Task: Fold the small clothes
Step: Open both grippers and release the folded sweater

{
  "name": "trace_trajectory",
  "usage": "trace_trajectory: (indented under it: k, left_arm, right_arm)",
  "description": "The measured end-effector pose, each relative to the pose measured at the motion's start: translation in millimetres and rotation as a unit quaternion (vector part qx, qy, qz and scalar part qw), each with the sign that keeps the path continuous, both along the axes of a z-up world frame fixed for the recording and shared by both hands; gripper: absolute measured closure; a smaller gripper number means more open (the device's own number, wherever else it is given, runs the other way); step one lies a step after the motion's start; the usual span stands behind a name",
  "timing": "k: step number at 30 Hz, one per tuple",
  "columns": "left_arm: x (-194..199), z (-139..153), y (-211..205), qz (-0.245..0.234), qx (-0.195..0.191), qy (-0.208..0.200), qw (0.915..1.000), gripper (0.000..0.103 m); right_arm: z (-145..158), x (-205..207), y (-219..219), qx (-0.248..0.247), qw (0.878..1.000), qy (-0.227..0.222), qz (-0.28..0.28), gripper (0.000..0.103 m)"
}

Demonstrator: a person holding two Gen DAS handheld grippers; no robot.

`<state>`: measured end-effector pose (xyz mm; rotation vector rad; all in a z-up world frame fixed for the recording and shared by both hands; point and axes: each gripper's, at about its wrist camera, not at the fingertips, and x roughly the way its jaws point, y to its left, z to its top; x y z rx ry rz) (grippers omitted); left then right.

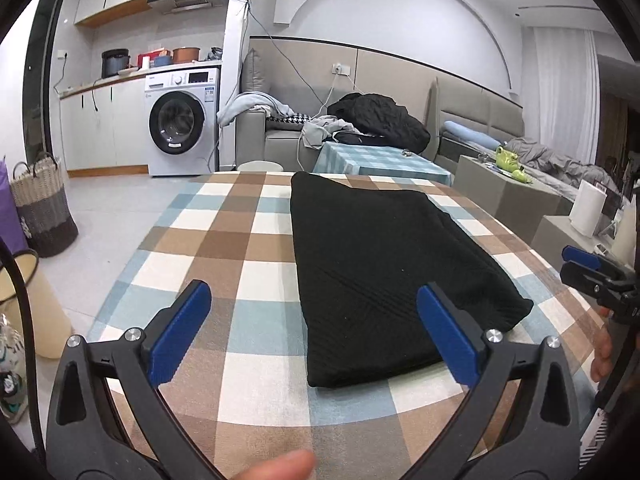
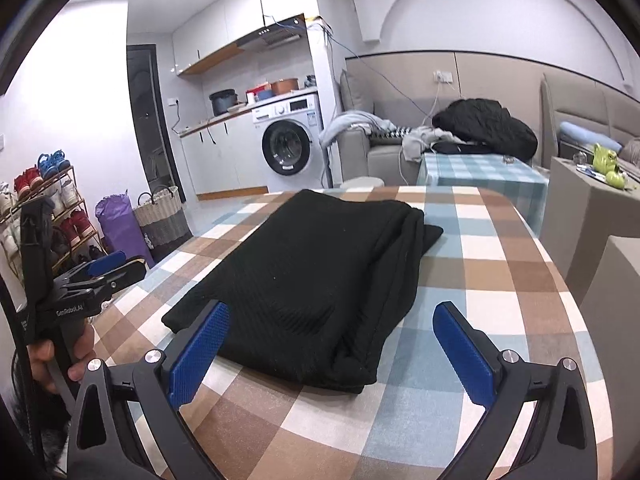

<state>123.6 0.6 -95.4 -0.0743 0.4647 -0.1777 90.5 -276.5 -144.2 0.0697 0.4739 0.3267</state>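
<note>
Both your grippers, left and right, gape wide, holding nothing. That black knit looks soft and floppy, so pinch the near corners.

The worktop wears a checked cloth of brown, pale blue and cream squares. One thing lies directly on it — a black knitted garment, folded into a long flat rectangle, its layered edges showing along one side in the right wrist view.
</note>
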Motion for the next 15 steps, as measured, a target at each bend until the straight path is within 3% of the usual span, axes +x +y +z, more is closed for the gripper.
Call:
trace_trajectory:
  k: [6,15]
  left_arm:
    - [1.9,-6.7,-3.2,0.001,0.018,-0.01,0.9998,0.001]
    - [-0.1,-13.1,-6.4,-0.005,0.017,-0.017,0.9997,0.001]
  right_arm:
    - [-5.4,-6.0,2.0,-0.014,0.999,-0.026,-0.019,0.0]
    - [-9.6,-9.2,-7.8,0.008,0.999,-0.036,-0.026,0.0]
